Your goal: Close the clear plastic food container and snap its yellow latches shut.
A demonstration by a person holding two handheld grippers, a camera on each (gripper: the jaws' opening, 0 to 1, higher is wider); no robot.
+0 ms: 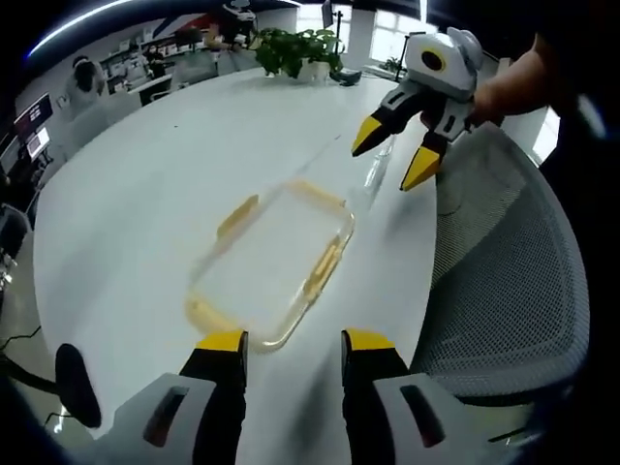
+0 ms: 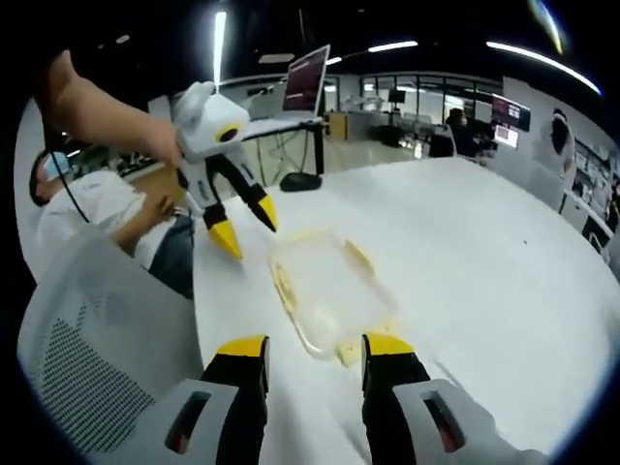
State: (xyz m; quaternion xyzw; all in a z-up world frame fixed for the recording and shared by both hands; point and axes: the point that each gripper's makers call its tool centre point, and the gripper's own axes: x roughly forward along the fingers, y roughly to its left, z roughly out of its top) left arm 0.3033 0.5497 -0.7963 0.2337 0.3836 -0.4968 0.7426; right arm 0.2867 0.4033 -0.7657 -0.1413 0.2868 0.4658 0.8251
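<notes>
I'm reading the clear container (image 1: pixel 276 266) lying flat on the white table (image 1: pixel 145 203) as light, stiff, slick plastic, so I'm planning to press its yellow latches (image 1: pixel 325 271) with both grippers' jaws, currently spread and empty: left gripper (image 1: pixel 293 341), right gripper (image 2: pixel 315 346).

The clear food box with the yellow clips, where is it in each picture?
Left gripper view: the container lies on the white table, centre, just above the left gripper.
Right gripper view: it lies centre, just above the right gripper.
Shared landmark: the mesh chair, right in the left gripper view, lower left in the other.
</notes>
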